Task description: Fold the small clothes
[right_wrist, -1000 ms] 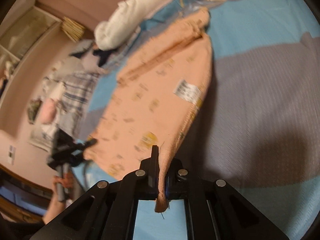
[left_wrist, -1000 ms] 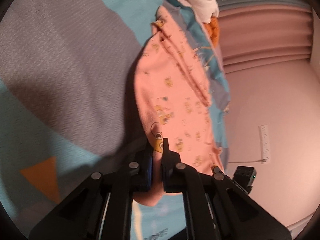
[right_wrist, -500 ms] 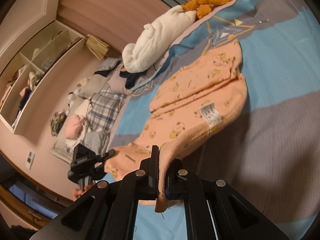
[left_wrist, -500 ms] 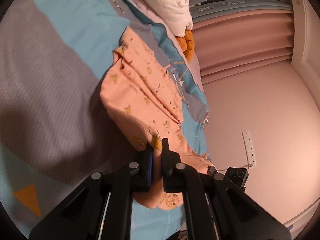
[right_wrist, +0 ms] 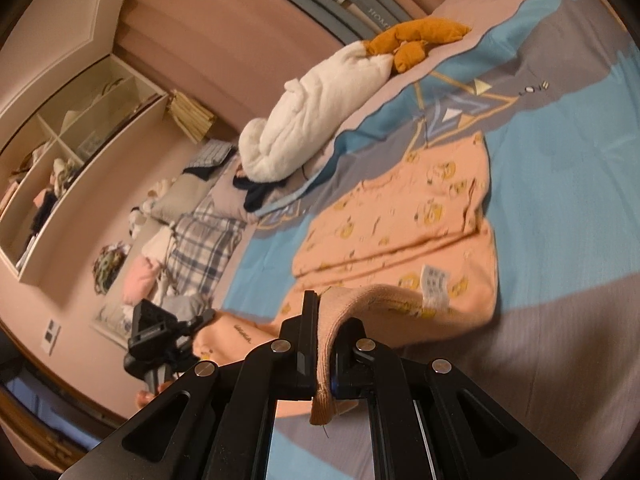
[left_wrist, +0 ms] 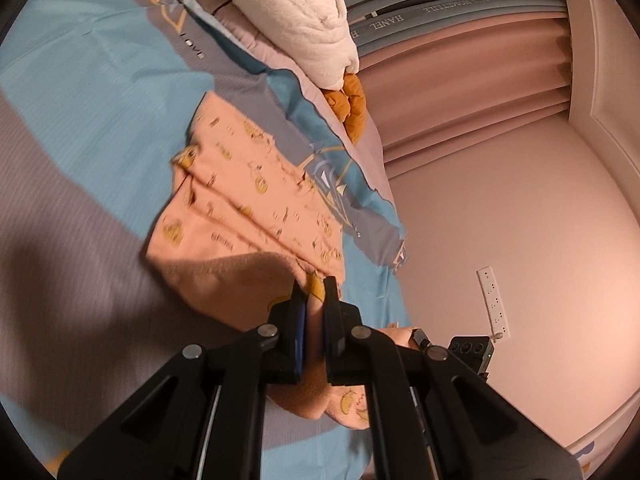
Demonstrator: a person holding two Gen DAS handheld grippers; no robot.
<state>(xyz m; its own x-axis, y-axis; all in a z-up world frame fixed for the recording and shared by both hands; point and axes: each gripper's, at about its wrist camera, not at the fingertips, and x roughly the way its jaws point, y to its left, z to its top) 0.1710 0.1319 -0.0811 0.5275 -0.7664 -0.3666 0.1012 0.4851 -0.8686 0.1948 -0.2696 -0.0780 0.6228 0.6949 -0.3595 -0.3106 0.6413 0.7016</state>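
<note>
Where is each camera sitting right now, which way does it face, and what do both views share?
Left wrist: sits behind the left claw, looks across the bed toward the curtain; shows its own black fingers and the right claw's body at lower right.
Right wrist: sits behind the right claw, looks toward the shelves; shows its fingers and the left claw at lower left.
Shared: the peach garment both claws pinch, the white blanket.
</note>
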